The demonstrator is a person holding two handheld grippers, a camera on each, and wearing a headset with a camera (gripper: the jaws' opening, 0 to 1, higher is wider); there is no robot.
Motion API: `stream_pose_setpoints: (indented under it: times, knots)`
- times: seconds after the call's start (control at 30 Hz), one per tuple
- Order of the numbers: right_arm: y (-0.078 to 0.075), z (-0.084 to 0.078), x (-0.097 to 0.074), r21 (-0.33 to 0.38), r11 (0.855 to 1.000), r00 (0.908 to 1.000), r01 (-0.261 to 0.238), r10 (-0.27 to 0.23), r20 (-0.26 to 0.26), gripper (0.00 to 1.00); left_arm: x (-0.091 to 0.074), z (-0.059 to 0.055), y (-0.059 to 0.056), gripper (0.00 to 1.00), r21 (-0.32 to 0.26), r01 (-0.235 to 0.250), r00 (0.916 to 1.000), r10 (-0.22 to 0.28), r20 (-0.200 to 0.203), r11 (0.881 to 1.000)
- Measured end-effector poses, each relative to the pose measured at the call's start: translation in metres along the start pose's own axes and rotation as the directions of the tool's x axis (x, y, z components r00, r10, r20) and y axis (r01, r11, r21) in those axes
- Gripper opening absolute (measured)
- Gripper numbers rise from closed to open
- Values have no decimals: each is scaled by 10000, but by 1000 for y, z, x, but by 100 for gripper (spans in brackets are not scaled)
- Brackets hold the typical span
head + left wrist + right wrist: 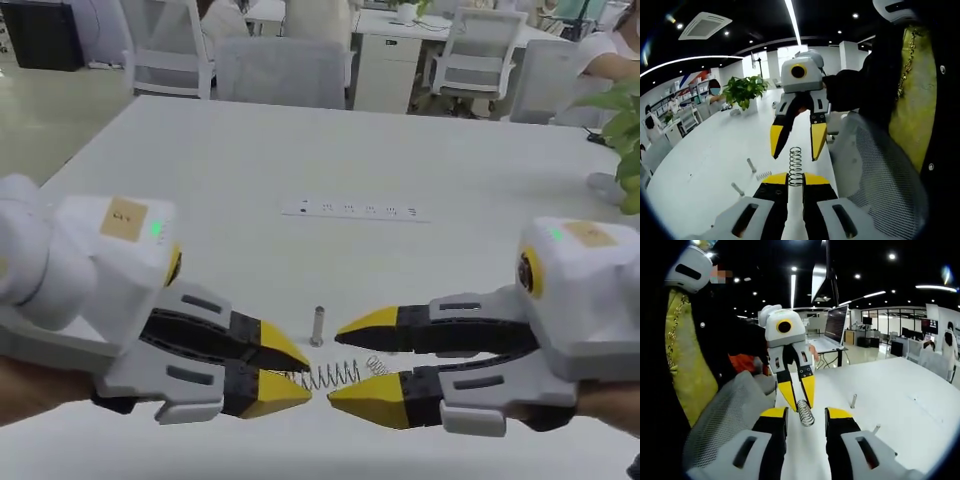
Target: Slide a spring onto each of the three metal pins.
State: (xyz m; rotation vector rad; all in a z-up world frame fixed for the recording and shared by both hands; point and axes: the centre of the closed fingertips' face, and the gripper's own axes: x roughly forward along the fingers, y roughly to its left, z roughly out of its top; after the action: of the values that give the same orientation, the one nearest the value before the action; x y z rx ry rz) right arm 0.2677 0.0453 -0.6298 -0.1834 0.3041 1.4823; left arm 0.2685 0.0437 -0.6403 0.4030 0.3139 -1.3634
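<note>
The left gripper (305, 380) pinches one end of a spring (328, 376) in its fingers, the coil jutting toward the right gripper (338, 363), fingers spread around its free end, low over the white bench (300, 150), where a metal pin (318, 325) stands upright just behind and a second spring (377, 365) lies nearby.

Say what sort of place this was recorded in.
Most likely an open-plan office: office chairs stand around a white table with a power strip, and there is a potted plant and a large monitor.
</note>
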Motion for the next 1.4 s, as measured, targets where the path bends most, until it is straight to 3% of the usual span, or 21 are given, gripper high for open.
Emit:
stream_pose_setpoints:
  times: [0.47,1.4]
  knots:
    - [5,1,2,-3,9996,9996,-294,294,26,18,1,9,-5,2,116,88,9996,-91,261,9999]
    - [8,3,1,593,9973,9990,-444,446,-22,12,5,15,-5,2,171,64,9984,-74,558,9998]
